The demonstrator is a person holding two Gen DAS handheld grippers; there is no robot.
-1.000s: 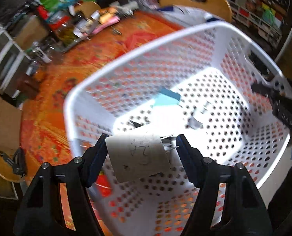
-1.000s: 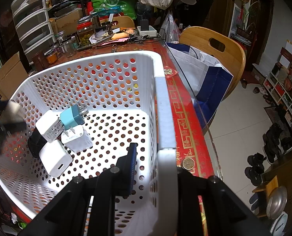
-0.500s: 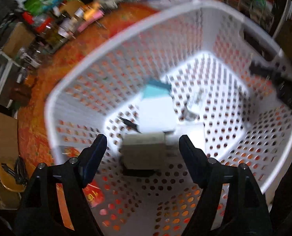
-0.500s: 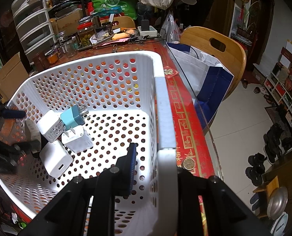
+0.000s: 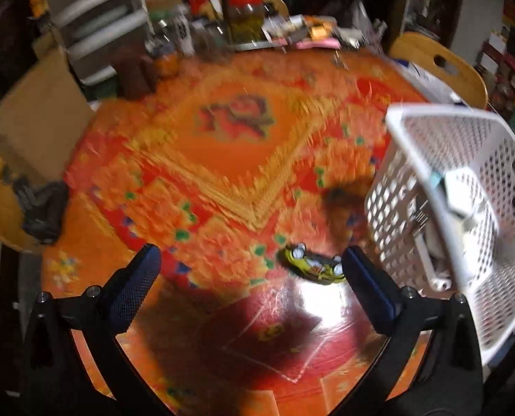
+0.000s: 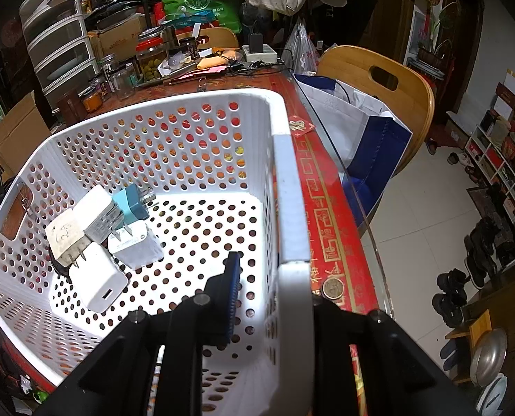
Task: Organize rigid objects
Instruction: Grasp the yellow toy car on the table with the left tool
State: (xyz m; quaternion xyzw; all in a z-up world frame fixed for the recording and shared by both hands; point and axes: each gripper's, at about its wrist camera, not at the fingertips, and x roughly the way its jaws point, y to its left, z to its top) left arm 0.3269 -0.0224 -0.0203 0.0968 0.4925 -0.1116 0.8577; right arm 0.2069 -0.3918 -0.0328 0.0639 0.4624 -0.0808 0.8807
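Now the left tongs hang over the orange patterned counter with their jaws opening wide and nothing pressed between the pads. A small yellow-green toy car lies on the counter just inside the right-hand finger, close to it, though the blur leaves it unclear whether they touch. Beside it stands the white perforated basket, to the right in this view. The right tongs are clamped narrow on the basket's rim, one blue pad inside the wall and the other finger hidden outside it. Inside the basket, toward its left corner, lie several plug adapters bunched together and touching: a teal one on top, a white one with handwriting, two other white blocks, and one with its prongs up. A coin rests on the counter's red border just outside the rim
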